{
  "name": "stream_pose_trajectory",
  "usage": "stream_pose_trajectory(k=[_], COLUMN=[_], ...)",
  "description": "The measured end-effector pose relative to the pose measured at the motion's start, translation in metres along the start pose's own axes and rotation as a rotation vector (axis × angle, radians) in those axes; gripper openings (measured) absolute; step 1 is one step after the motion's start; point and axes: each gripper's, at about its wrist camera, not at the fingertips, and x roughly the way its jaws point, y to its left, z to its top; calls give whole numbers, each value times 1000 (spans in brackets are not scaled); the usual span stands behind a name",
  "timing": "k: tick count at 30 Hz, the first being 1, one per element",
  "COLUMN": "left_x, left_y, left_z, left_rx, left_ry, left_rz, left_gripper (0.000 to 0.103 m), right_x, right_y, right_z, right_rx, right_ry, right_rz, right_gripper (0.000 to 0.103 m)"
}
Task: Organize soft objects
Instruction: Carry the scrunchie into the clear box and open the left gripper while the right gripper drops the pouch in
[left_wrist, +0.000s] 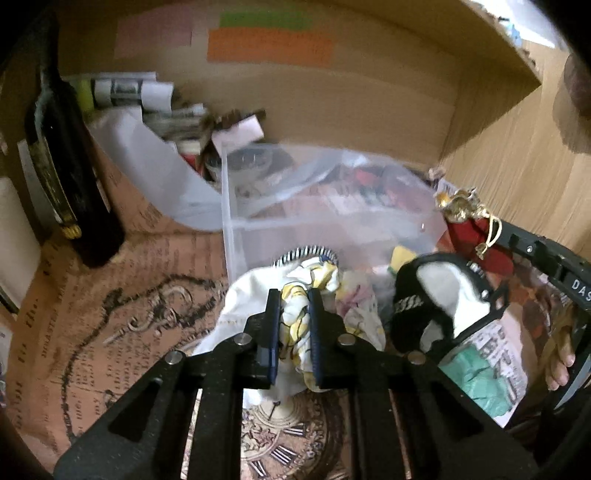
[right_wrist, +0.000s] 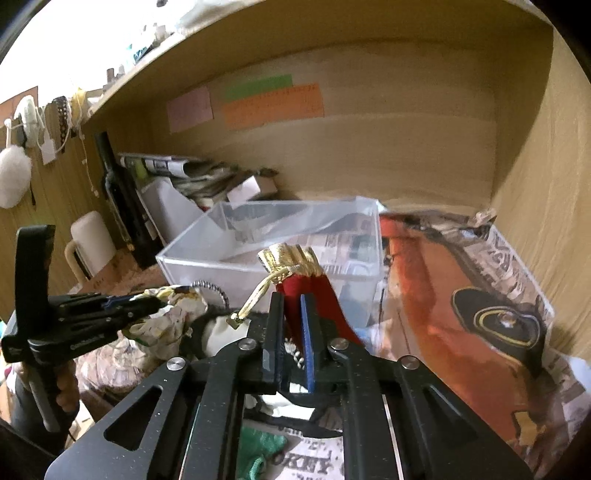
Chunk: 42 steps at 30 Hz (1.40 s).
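My left gripper (left_wrist: 293, 295) is shut on a white and yellow patterned cloth (left_wrist: 295, 325), held just in front of a clear plastic box (left_wrist: 236, 236). My right gripper (right_wrist: 291, 299) is shut on a red cloth pouch with a gold top and cord (right_wrist: 314, 284), held before the same clear box (right_wrist: 229, 254). The pouch (left_wrist: 476, 236) and the right gripper's arm show at the right of the left wrist view. A black and white soft item (left_wrist: 436, 295) lies beside the patterned cloth. The left gripper with its cloth (right_wrist: 170, 306) shows at the left of the right wrist view.
All stands inside a wooden shelf bay with sticky notes (right_wrist: 269, 103) on the back wall. A dark bottle (left_wrist: 66, 166) stands left. A white bin of papers (right_wrist: 177, 206) sits behind the box. Newspaper and a green cloth (left_wrist: 476, 376) lie at the right.
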Motion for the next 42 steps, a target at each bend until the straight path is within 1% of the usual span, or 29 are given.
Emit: stream_pose_trajectory(k=[5,13,20,23,26,30,35,37,42], left_x=[-21,-34,-30,-20,-4,21,53,69,98], left_y=[-4,-8,-9,-7,-4,-1,2,2,-1], left_z=[15,48,75,88,99,109,116,118,116], left_rx=[7,28,38,34,35,29,31,31,61], left_ry=[-73,-173,-212,-202,-182,-124,-54,-12,61], left_rz=[-3,10,26,23,38,32,43,40,55], left_gripper=[13,13,13,13,13,13,13,13,13], right_x=[-13,-23,-13,-7,4,24,56,70,98], right_y=[1,4,7,5,4,2,-5,-8,-12], right_z=[11,34,54,64,73,80,81,80,76], right_rx=[-2,-29,-50,-56,-59,-75,-91,-96,-109], right_ry=[-56,-147,-184,-195,-190,-162,-85,-48,49], right_rz=[-6,-7,-15,-25,-35,-54,-78,-94,-111], right_gripper=[7,7,7,7,7,7,7,7,7])
